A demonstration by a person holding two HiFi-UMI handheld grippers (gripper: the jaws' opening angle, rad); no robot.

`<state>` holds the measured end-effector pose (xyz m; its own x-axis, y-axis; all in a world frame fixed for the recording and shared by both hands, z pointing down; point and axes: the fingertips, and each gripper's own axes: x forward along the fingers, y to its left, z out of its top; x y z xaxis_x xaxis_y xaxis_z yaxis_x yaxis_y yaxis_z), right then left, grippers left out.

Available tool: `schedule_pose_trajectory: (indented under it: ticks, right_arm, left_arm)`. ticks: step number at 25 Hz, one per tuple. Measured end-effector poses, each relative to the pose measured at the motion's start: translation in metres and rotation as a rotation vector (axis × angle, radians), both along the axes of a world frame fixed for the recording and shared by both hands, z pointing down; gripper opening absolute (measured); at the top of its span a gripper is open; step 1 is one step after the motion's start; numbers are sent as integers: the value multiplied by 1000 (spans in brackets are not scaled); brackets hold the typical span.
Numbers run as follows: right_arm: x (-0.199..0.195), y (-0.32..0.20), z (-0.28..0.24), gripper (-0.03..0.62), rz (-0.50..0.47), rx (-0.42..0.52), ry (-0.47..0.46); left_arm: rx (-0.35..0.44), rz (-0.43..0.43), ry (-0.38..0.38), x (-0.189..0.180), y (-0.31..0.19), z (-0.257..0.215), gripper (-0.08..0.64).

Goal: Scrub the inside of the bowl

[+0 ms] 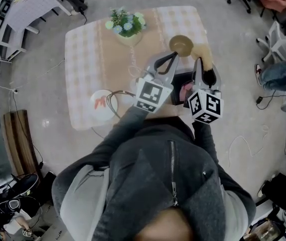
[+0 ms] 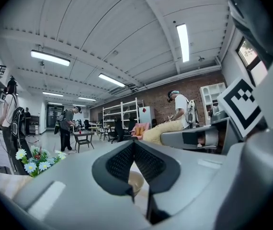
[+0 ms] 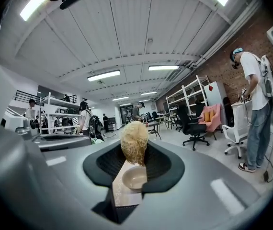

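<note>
Straw-coloured scrubber: a frizzy tuft clamped in the right gripper, standing up past its pads.
Bowl: beige and upright on the table, toward its far right corner, just beyond both grippers' tips.
Head view alone: shows the whole checked cloth, the flowers at the far edge and a white plate near the left front corner.
Gripper views alone: look outward at a ceiling with strip lights, shelving, office chairs and a person standing to the right. Each one catches the bowl low down through the gap under its jaws.
Edges: the bowl sits close to the table's right edge, and the scrubber shows over that edge in the head view.
Open room: bare cloth runs left of the bowl, between the flowers and the plate.
Left gripper: clenched, the dark ribbed pads meeting at their tips with nothing between them, raised beside the right gripper and just short of the bowl.
Right gripper: closed on the scrubber, whose tuft lies just right of the bowl and near its rim.
</note>
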<state>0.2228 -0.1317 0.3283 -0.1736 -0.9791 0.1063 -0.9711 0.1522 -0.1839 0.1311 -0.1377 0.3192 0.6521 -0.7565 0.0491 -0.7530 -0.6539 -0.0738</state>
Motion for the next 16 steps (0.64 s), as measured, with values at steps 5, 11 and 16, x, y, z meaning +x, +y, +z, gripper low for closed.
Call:
schedule_pose_trajectory:
  ticks: [5,11,16]
  right_arm:
    - [-4,-1,-3,104,-13,-3,-5]
    - [-7,-2,-3,104,-20,-15,-6]
    - [-7,-3,0,106,-21,-28,-12]
  left_arm:
    - [9,-11,7,-2,1,-2,9]
    - [-25,-20,43,-6,-2,-2,9]
    - [-24,-28,52,-8,-3,-4,9]
